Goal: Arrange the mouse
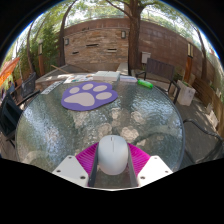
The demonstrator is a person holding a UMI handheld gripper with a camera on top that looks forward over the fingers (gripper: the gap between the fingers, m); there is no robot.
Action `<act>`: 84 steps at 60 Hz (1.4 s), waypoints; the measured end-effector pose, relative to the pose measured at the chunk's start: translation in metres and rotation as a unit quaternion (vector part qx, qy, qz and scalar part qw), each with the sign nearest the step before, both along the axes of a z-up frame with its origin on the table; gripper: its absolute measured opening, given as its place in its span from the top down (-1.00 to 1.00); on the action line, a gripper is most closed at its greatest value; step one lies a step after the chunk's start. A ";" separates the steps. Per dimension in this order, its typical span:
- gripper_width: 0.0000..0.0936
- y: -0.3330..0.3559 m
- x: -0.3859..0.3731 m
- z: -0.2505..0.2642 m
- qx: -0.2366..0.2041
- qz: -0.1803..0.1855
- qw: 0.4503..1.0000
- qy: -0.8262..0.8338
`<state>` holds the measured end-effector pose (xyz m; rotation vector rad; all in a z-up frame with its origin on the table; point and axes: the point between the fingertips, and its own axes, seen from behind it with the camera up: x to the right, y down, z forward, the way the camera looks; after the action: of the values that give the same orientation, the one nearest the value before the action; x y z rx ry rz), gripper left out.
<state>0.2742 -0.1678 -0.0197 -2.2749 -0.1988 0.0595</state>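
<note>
A white computer mouse [113,154] sits between my gripper's [113,166] two fingers, with their magenta pads pressed against its left and right sides. I hold it just above the near part of a round glass table [60,125]. A purple paw-shaped mouse mat [89,95] lies on the far left part of the table, well beyond the fingers.
Dark chairs [12,110] stand around the table at left and right. A green object [146,84] lies at the table's far right edge. A brick wall [95,45] and a tree trunk [133,35] stand behind.
</note>
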 end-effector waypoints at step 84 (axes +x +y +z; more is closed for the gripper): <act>-0.83 0.251 -0.144 0.026 -0.020 -0.021 0.999 0.028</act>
<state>0.1298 0.0832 0.0059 -2.3129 -0.1209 0.1055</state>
